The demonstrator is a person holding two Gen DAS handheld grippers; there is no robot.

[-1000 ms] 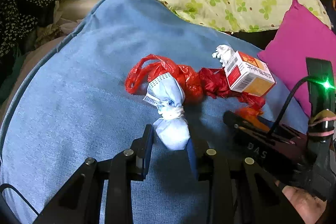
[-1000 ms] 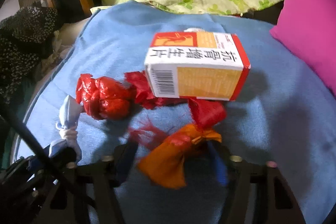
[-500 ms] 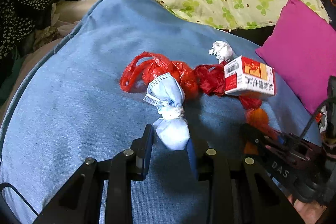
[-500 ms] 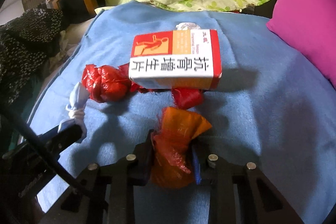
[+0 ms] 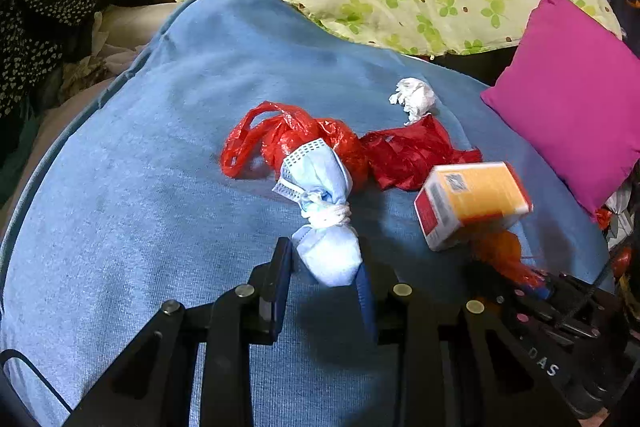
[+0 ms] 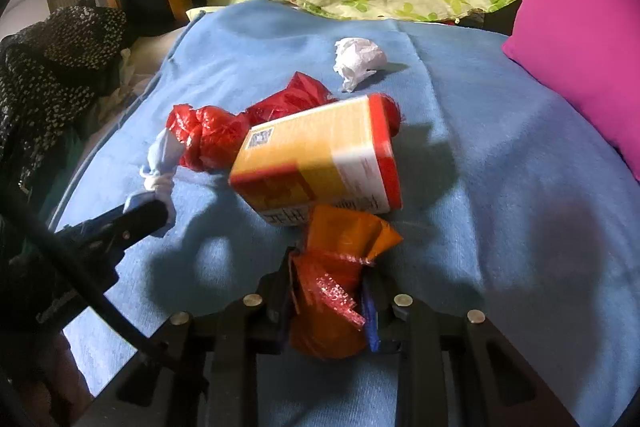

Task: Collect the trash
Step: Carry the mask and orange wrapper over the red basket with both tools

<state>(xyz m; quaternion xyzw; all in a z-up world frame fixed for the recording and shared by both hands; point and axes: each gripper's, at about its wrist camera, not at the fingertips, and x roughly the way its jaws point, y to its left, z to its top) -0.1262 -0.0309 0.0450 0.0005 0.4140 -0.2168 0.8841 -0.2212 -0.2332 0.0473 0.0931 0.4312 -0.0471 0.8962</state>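
1. The knotted mask [image 5: 326,223] is clamped in the left tongs [image 5: 324,279], just above the blue blanket [image 5: 140,187].
2. The orange wrapper [image 6: 332,291] is pinched in the right tongs [image 6: 328,303]; a box [image 6: 320,159] leans against it.
3. Both loads should be lifted slowly, so the box is not tipped off.
4. The red bags [image 5: 304,143] and tissue [image 5: 414,97] are left for afterwards.

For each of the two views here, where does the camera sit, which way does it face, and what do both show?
Left wrist: sits behind the left gripper, looking across the blue blanket toward the green quilt; its fingers clamp the blue mask; the right gripper shows at lower right.
Right wrist: sits behind the right gripper, facing the same way; its fingers clamp the orange wrapper; the left gripper shows at left.
Shared: box, red bag, tissue, pink pillow.
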